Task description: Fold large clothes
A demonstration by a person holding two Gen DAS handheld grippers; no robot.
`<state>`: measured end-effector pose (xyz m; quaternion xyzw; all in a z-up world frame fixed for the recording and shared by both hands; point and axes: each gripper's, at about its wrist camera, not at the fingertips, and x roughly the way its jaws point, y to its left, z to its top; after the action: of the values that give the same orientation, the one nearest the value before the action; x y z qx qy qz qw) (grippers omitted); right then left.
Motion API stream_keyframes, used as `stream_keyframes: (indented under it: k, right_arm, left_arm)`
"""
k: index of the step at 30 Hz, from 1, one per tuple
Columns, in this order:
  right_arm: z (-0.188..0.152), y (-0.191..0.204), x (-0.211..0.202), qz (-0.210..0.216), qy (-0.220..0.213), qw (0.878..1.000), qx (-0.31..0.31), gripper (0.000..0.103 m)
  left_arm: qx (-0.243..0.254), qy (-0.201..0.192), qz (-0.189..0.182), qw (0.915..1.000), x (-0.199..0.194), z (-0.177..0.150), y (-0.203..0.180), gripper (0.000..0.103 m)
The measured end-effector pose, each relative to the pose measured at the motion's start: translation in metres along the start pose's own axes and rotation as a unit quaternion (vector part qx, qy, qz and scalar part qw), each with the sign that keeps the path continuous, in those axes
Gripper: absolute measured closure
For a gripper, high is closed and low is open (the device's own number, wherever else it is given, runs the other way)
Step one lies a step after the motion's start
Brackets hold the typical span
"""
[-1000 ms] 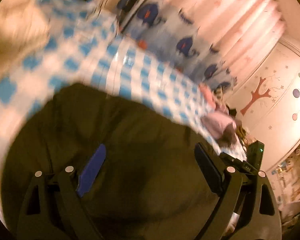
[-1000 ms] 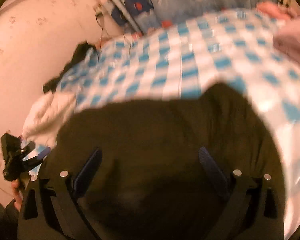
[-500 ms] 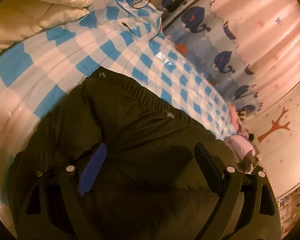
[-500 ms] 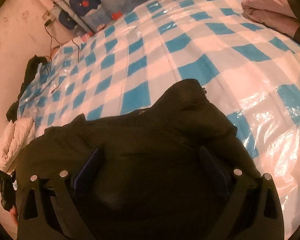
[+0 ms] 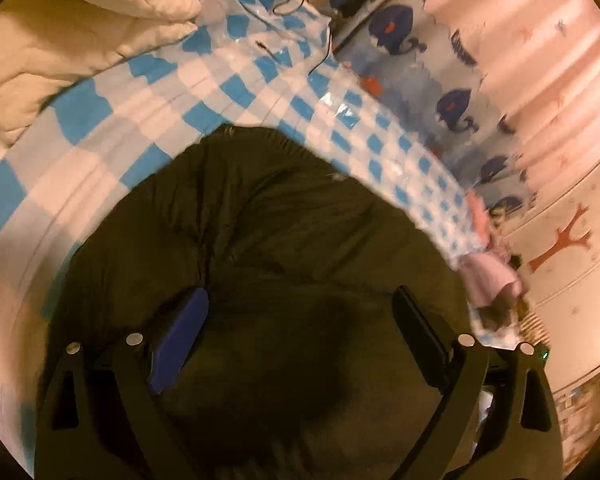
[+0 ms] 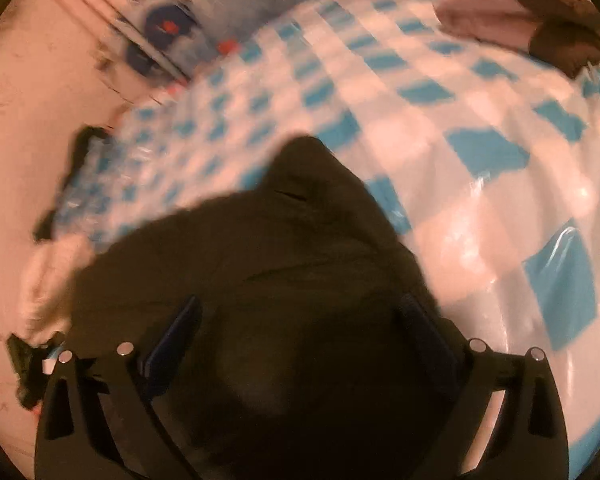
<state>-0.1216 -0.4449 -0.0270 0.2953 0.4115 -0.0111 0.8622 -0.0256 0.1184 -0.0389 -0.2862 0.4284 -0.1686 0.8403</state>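
Observation:
A large dark olive garment (image 5: 284, 240) lies bunched on the blue-and-white checked bed cover (image 5: 100, 128). Its elastic waistband shows at the far edge in the left wrist view. My left gripper (image 5: 300, 320) hangs open just above the cloth, jaws wide apart, nothing between them. In the right wrist view the same dark garment (image 6: 284, 264) fills the lower middle, one corner pointing away. My right gripper (image 6: 300, 320) is open over it, jaws wide apart and empty. Both views are motion-blurred.
A cream duvet (image 5: 68, 28) is piled at the far left of the bed. A pink folded garment (image 6: 484, 8) and a brown one lie at the far right. Whale-print curtain (image 5: 432, 60) and cables run along the far side. The bed cover (image 6: 480, 152) stretches right.
Both grippers stayed open over the dark garment. The views swung and blurred again; the left camera drew back slightly and the right one tilted, showing more wall at the left.

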Motion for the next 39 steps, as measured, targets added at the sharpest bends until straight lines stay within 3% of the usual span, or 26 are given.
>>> stream_keyframes:
  k: [5, 11, 13, 17, 22, 26, 28, 30, 33, 35, 37, 39]
  right_arm:
    - [-0.031, 0.031, -0.053, 0.015, -0.015, 0.997, -0.075, 0.008]
    - [-0.077, 0.066, -0.072, 0.005, 0.005, 0.989, -0.148, 0.008]
    - [-0.091, 0.092, -0.068, 0.010, 0.008, 0.983, -0.183, 0.008]
    - [-0.115, 0.147, -0.049, 0.027, 0.022, 0.972, -0.234, 0.008]
    - [-0.132, 0.176, -0.032, 0.041, 0.033, 0.970, -0.239, 0.008]
    - [-0.132, 0.170, -0.016, 0.016, 0.055, 0.975, -0.214, 0.007]
    - [-0.135, 0.164, -0.001, -0.004, 0.092, 0.972, -0.216, 0.007]
    - [-0.140, 0.163, 0.003, -0.015, 0.099, 0.967, -0.236, 0.007]
    - [-0.142, 0.161, 0.004, -0.018, 0.104, 0.964, -0.243, 0.007]
    - [-0.145, 0.159, 0.009, -0.023, 0.110, 0.963, -0.245, 0.007]
    - [-0.149, 0.159, 0.014, -0.030, 0.110, 0.962, -0.249, 0.007]
    - [-0.153, 0.157, 0.016, -0.031, 0.107, 0.962, -0.250, 0.007]
  left_arm:
    - [-0.023, -0.011, -0.007, 0.9996, -0.068, -0.020, 0.015, 0.014]
    - [-0.134, -0.009, -0.006, 0.9910, -0.133, -0.066, 0.078, 0.014]
    - [-0.155, 0.008, -0.005, 0.9878, -0.134, -0.083, 0.089, 0.014]
    - [-0.189, 0.040, -0.041, 0.9804, -0.113, -0.106, 0.091, 0.014]
    - [-0.203, 0.083, -0.079, 0.9725, -0.071, -0.124, 0.068, 0.012]
    - [-0.192, 0.073, -0.068, 0.9764, -0.054, -0.123, 0.052, 0.010]
    - [-0.224, 0.028, -0.093, 0.9697, -0.061, -0.121, 0.057, 0.010]
    - [-0.238, -0.002, -0.123, 0.9635, -0.069, -0.122, 0.057, 0.010]
    - [-0.206, 0.021, -0.112, 0.9718, -0.061, -0.127, 0.049, 0.010]
    - [-0.205, 0.046, -0.109, 0.9715, -0.052, -0.133, 0.047, 0.010]
    - [-0.203, 0.041, -0.114, 0.9716, -0.052, -0.134, 0.043, 0.010]
    - [-0.203, 0.012, -0.141, 0.9689, -0.059, -0.129, 0.037, 0.010]
